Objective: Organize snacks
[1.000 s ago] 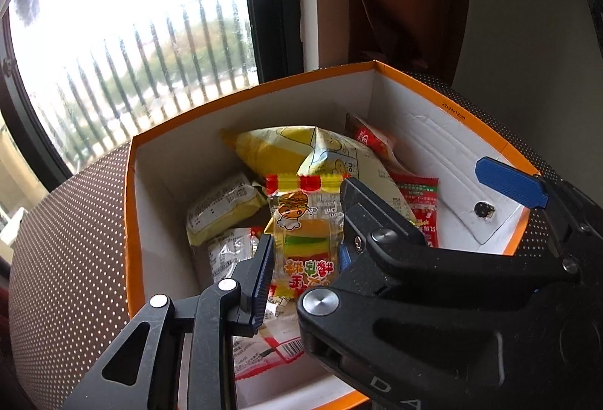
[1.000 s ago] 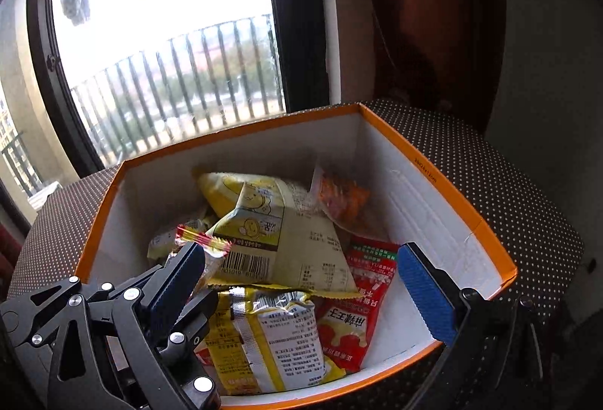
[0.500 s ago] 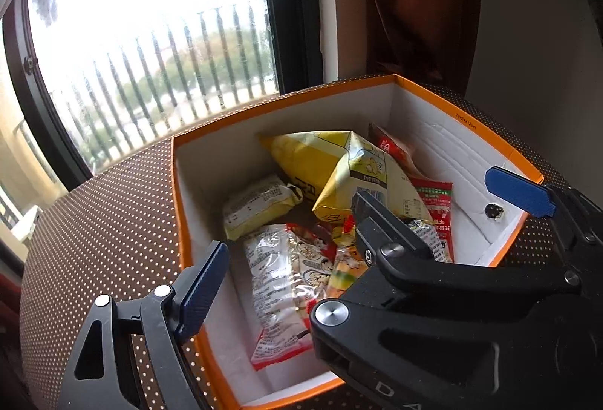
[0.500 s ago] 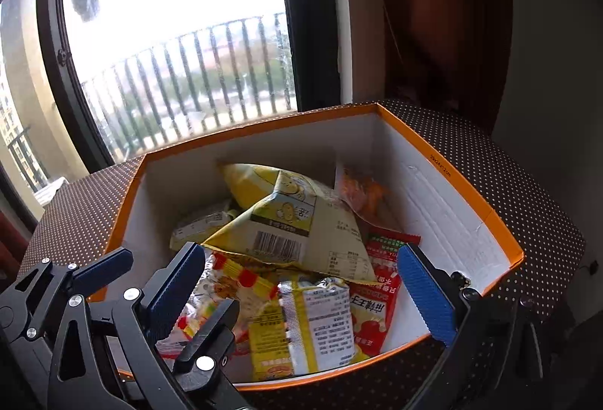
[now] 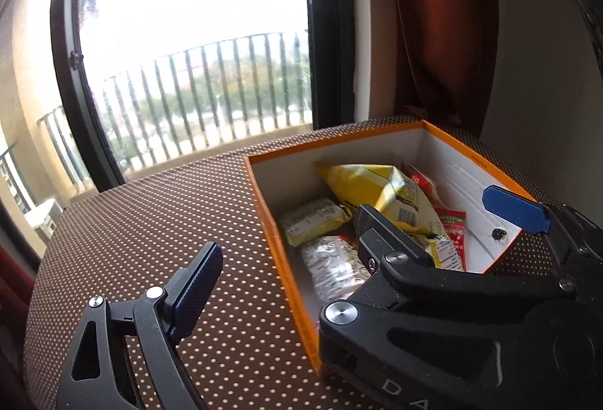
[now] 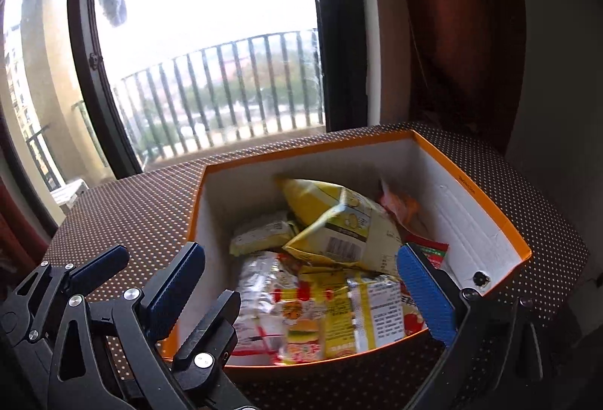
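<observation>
Tabletop [image 5: 132, 240] in brown cloth with pale dots fills the foreground before a tall window, and on it stands the orange-rimmed box [image 6: 467, 183], white inside, where all the snacks in sight now lie. Biggest among them is the yellow bag [image 6: 339, 221], propped aslant across the back half with its long axis running from the far wall down toward the near right; beside it to the left is a small pale-yellow packet [image 6: 264, 236], in front of that a clear printed packet [image 6: 260, 293], then the burger-print pouch [image 6: 301, 330] and a yellow-striped pack [image 6: 371, 315] against the near wall, with red packets [image 6: 429, 251] along the right side. The right gripper [image 6: 301, 289] hangs spread wide and empty, just above the near wall, so the pile lies straight ahead and below it. The left gripper [image 5: 358, 221] is likewise wide apart and holding nothing, one finger out over bare cloth left of the box, the other over the box's right side. By my reading the right one is better centred for any tidying reach. No loose snack shows on the cloth, though gripper bodies hide the near table edge and the box's near corners.
</observation>
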### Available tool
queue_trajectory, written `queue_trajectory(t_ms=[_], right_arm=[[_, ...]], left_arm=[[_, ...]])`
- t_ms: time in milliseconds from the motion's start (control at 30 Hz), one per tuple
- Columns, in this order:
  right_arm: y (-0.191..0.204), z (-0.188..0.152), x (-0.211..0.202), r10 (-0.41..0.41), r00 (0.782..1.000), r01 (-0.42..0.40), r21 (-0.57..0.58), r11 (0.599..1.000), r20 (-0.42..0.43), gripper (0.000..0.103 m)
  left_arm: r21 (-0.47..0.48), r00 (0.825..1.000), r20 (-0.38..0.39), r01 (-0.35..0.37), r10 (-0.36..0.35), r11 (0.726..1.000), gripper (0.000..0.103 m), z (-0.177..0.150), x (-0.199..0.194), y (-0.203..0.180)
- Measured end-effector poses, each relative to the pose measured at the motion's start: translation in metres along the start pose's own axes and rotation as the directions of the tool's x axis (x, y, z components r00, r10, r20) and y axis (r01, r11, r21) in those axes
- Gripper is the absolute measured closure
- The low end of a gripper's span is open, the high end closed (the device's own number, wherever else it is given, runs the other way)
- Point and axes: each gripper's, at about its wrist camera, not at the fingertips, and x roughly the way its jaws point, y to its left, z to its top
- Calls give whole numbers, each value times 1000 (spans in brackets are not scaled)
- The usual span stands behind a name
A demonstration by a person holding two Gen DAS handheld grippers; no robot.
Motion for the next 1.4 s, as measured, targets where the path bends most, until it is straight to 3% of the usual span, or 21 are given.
queue_trajectory(t_ms=[167, 500, 933, 1400], right_arm=[[21, 1, -17, 37, 998, -36, -18, 999, 45, 0], [55, -1, -50, 116, 984, -107, -69, 992, 136, 0], [83, -21, -75, 200, 962, -183, -106, 978, 187, 0], [83, -28, -85, 203, 956, -183, -108, 977, 213, 0]], left_arm=[[-39, 996, 65, -60, 62, 997, 3, -6, -24, 22], [-122, 975, 151, -147, 164, 982, 1, -22, -74, 63], [-213, 937, 176, -262, 301, 941, 1, -52, -105, 98], [-229, 936, 190, -251, 296, 941, 1, -57, -111, 98]])
